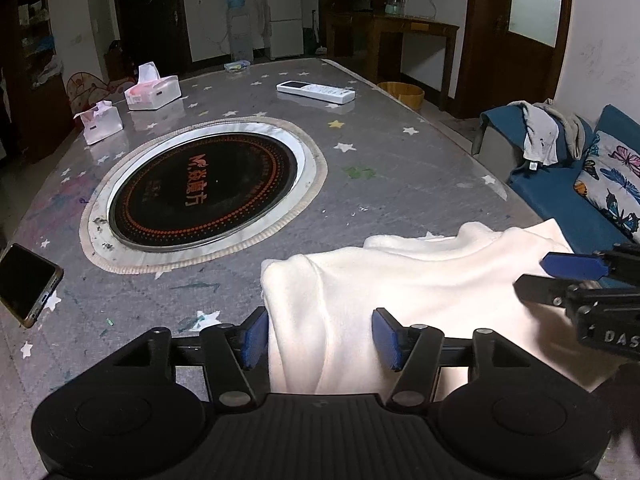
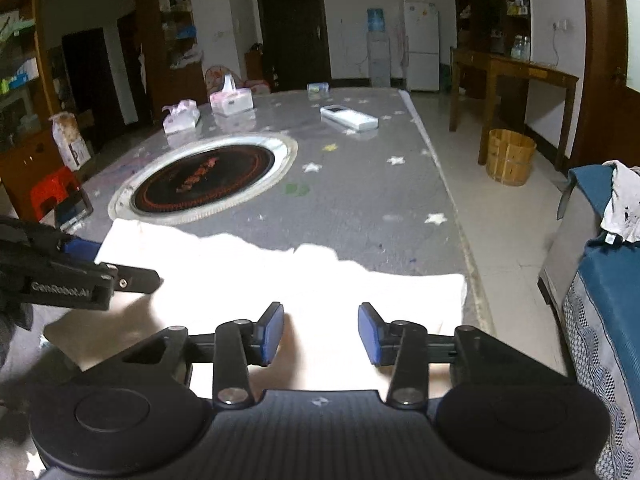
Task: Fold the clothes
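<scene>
White garment (image 1: 400, 276), soft and fleecy with rounded folds, lies on the near right corner of the table (image 1: 360, 128), beside the sofa.

Left wrist view only: a dark phone (image 1: 28, 280) at the left table edge, a butterfly-print cushion (image 1: 612, 184) on the blue sofa (image 1: 560, 196), and grey clothing draped over the sofa arm. Right wrist view only: a wooden bucket (image 2: 510, 156) on the tiled floor, a red stool (image 2: 52, 192) and tall wooden shelving; here the garment is overexposed, so its folds appear flat but cannot be confirmed.

Left gripper (image 1: 320, 336): jaws apart, blue pads clear of the cloth, a raised fold standing between them. Right gripper (image 2: 320, 332): jaws apart above the garment's near edge, nothing gripped.

Table surface: glossy grey cover printed with stars, a round black inset cooktop (image 1: 204, 188) ringed in pale trim, two tissue packs (image 1: 152, 88), a white remote (image 1: 316, 91). Background: refrigerator, water dispenser, dark doors.
</scene>
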Tool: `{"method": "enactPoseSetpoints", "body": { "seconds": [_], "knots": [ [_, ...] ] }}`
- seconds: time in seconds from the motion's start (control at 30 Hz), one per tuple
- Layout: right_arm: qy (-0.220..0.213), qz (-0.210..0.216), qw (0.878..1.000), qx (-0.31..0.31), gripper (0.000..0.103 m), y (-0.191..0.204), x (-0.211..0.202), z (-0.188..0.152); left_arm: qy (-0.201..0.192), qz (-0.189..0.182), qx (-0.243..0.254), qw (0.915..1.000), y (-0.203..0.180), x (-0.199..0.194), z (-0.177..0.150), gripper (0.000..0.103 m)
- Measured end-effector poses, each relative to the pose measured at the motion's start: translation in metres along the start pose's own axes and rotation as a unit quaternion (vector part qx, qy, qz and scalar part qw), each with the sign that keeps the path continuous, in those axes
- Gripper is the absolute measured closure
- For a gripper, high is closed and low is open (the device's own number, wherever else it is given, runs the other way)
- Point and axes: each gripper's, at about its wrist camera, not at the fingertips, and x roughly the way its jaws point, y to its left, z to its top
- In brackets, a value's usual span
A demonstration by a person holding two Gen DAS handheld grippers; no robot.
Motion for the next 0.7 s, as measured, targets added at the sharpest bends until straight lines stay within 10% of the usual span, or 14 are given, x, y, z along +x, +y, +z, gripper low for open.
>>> {"method": "enactPoseSetpoints", "body": {
  "seconds": [0.7],
  "knots": [
    [0.0, -0.011, 0.999, -0.044, 0.013, 0.043, -0.023, -0.028, -0.025, 0.014, 0.014, 0.9995, 0.002, -0.037, -0.03, 0.016]
  ]
}}
